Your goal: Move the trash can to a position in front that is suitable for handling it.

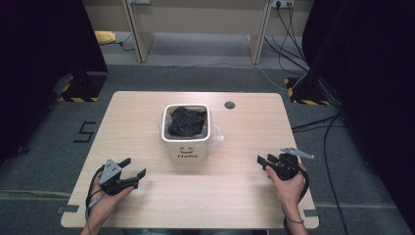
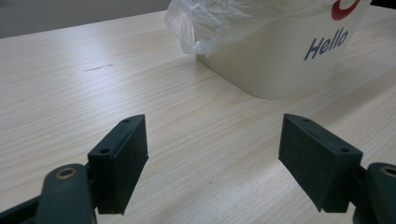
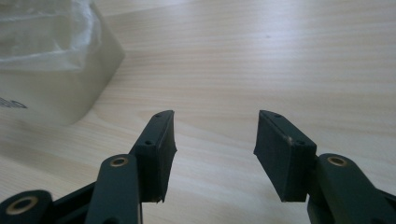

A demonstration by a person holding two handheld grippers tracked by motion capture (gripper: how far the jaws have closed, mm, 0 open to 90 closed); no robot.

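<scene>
Work looks barely begun, judging by how things lie: both claws rest low over the worktop [image 1: 147, 105] with nothing in them, and the bin [image 1: 186, 133] stands untouched between them, nearer the far edge than the person's side; its clear liner bag [image 1: 217, 133] is still in place, with a dark crumpled mass [image 1: 186, 121] inside (cloth or rubbish, I cannot tell which). Everything to do with the bag, whether lifting it out or tying it, seems still ahead.

Left claw [image 1: 133, 169] is released, jaws spread wide, aimed toward the bin's near left corner but well apart from it; right claw [image 1: 263, 160] is likewise released and empty, pointing in at the bin from the other side, also apart.

Bin stands upright, mouth facing straight up, so its long axis runs vertical; its printed front, with "Hello" [image 1: 187, 156] and a smile, faces the person; the liner's loose edge spills over the rim, bunched at the right side.
</scene>
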